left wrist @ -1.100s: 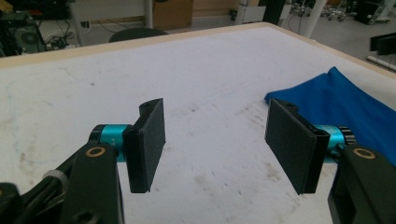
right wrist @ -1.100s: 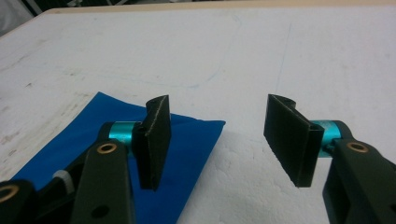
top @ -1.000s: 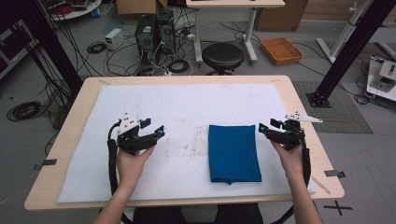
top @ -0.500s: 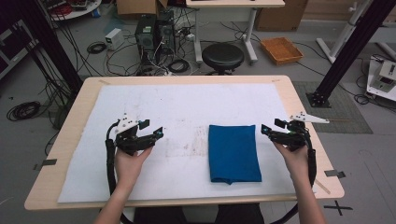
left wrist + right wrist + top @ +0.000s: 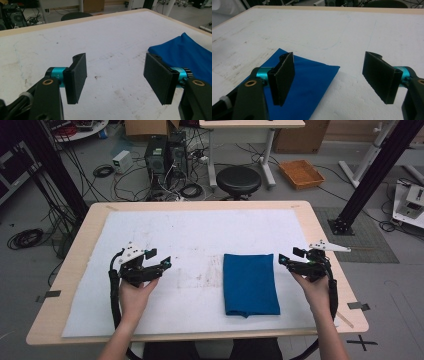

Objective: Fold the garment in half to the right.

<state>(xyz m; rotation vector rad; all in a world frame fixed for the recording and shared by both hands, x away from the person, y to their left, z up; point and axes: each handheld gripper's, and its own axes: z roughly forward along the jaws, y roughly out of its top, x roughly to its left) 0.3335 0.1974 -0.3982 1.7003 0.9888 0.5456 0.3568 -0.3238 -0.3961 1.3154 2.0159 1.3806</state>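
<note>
Nearby, white mat (image 5: 200, 235) under folded blue cloth (image 5: 249, 283), open tongs flanking.

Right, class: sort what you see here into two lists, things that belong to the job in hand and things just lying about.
Belongs to the job:
- folded blue cloth
- left gripper, jaws open
- right gripper, jaws open, just widened, nothing between them
- white mat

Just lying about:
- black stool
- orange tray
- computer towers
- floor cables

In the left gripper view the blue cloth (image 5: 186, 53) is cut off by the right edge and partly hidden behind a jaw; its folds perhaps cannot be counted.
</note>
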